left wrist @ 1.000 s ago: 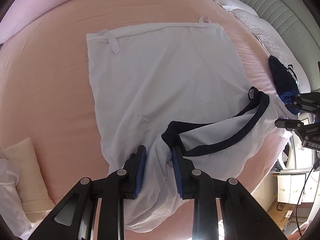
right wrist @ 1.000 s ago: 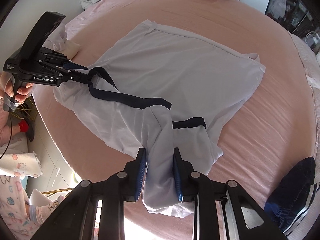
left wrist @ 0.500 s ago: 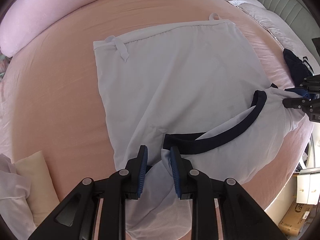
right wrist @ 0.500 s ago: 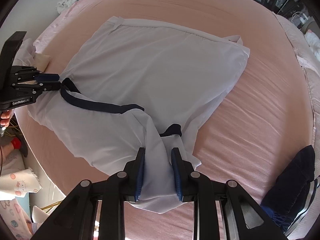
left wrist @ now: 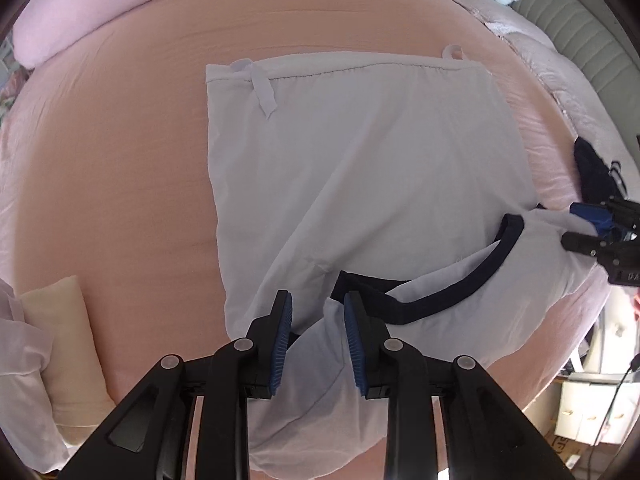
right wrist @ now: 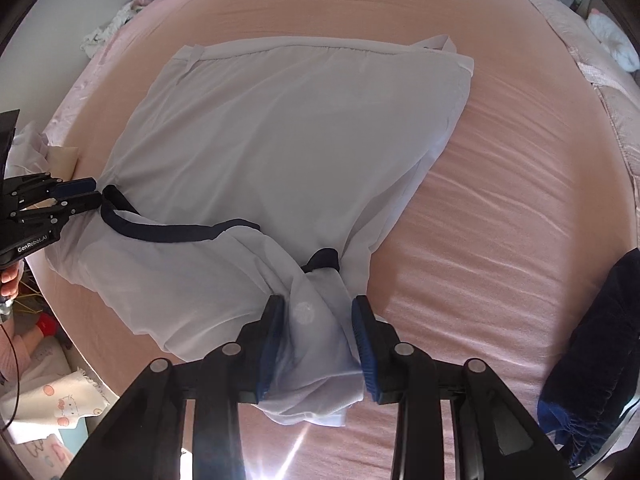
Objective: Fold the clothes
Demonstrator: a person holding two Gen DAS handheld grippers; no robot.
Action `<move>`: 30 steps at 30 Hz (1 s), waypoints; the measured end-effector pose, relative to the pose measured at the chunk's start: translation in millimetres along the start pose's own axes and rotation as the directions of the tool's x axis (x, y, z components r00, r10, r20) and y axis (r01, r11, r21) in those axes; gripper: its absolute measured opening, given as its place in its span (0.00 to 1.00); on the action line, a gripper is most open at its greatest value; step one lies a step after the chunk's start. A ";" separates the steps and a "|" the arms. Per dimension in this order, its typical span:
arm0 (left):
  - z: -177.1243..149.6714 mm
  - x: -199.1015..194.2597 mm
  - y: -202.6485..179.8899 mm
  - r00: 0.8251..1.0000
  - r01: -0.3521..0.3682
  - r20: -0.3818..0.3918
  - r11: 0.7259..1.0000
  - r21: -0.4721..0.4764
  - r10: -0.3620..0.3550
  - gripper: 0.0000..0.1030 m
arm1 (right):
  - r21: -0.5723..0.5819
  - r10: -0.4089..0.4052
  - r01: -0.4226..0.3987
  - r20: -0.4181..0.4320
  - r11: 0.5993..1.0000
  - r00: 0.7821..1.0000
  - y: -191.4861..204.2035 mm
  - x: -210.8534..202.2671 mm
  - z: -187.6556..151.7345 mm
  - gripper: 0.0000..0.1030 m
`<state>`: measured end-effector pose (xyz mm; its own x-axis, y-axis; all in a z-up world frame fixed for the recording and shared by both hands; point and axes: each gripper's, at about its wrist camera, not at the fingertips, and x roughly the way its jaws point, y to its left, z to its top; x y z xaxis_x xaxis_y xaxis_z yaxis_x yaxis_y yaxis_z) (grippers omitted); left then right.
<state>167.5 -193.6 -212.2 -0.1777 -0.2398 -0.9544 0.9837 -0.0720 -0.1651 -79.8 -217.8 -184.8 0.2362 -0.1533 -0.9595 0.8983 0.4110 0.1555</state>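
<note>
the thin, limp white garment lies spread on the pink bed, its navy-trimmed end at the near edge pinched by both the left hand-held gripper and right hand-held gripper, sensible holds for soft, sagging cloth.

Home bedroom. Round bed with pink sheet fills both views ahead of the claws. Long pink bolster pillow at far edge; grey padded headboard far right. Cream cushion near left. White drawer unit and cardboard box on floor, lower right.
</note>
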 end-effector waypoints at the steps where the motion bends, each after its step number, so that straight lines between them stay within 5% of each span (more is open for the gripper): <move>1: -0.5 -7.2 7.3 0.999 0.033 0.010 0.998 -0.045 -0.033 0.33 | 0.015 0.004 -0.004 0.016 1.000 1.000 -2.5 -6.1 -0.7 0.70; 5: -6.7 -40.2 34.5 0.991 0.112 0.092 0.977 -0.179 -0.096 0.52 | 0.087 0.061 -0.069 0.089 0.994 0.994 -14.7 -31.3 -6.1 0.71; 10: -34.4 -69.3 57.8 0.989 0.103 0.124 0.967 -0.231 -0.076 0.57 | 0.068 0.084 -0.092 0.113 0.993 0.990 -12.5 -45.1 -13.6 0.71; 16: -68.9 -54.3 74.7 0.994 0.107 0.058 0.958 -0.264 -0.095 0.58 | 0.093 0.128 -0.134 0.069 0.987 0.989 -16.1 -32.3 -38.0 0.71; 30: -93.7 -32.8 58.2 0.986 0.165 0.013 0.960 -0.226 -0.167 0.58 | 0.069 0.105 -0.109 0.061 0.992 0.993 -6.2 -19.3 -53.0 0.71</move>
<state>233.4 -99.2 -213.8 -0.3397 -0.2367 -0.9103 0.9216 0.1096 -0.3724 -109.6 -169.8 -179.7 0.3514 -0.1637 -0.9218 0.8905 0.3623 0.2752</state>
